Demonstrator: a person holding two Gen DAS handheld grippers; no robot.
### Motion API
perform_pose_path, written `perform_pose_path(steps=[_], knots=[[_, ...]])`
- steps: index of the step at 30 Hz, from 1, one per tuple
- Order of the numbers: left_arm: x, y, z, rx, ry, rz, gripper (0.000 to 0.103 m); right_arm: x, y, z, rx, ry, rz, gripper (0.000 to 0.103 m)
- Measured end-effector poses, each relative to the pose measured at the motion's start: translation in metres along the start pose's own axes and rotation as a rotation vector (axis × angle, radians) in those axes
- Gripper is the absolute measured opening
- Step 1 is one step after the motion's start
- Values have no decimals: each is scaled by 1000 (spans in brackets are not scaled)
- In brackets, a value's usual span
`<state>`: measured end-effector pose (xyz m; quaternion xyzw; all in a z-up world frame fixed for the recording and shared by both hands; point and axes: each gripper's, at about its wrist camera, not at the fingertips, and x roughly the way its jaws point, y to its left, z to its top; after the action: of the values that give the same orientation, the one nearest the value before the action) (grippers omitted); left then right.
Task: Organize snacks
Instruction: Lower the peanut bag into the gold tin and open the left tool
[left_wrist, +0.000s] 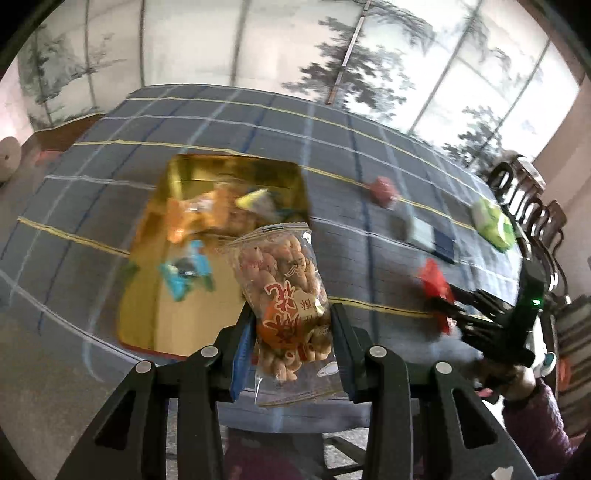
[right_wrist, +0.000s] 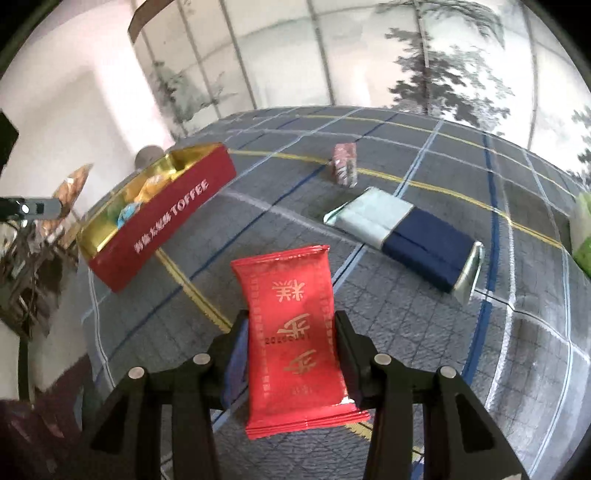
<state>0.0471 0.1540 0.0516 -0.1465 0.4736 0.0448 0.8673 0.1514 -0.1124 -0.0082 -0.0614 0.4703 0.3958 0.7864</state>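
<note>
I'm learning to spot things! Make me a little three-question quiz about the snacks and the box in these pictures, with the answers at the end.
1. True or false: the left hand-held gripper grips a clear peanut bag.
2. What does the right hand-held gripper hold? A) a green packet B) a red packet C) a blue and white packet
3. Fill in the word: the English word on the red tin is ____.

Key
1. True; its pads press on the bag.
2. B, the red packet. The blue and white packet lies on the checked tablecloth.
3. TOFFEE. The tin is open, with some snacks already inside.
</note>
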Motion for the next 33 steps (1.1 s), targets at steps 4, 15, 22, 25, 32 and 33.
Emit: perform_pose_path(steps=[4,15,22,25,32,33], knots=[[11,16,3,-4,4,24,35,2,1,1,17,-1,-16,45],[47,21,7,36,44,44,36,5,1,0,32,14,-44,45],[60,27,10,26,57,49,36,6,1,0,40,18,-49,45],[63,29,8,23,66,55,36,7,1,1,43,18,-49,45],[62,28,2,39,54,89,42,6,1,1,42,18,-49,44],[61,28,1,40,50,94,48,6,1,1,42,18,-49,45]])
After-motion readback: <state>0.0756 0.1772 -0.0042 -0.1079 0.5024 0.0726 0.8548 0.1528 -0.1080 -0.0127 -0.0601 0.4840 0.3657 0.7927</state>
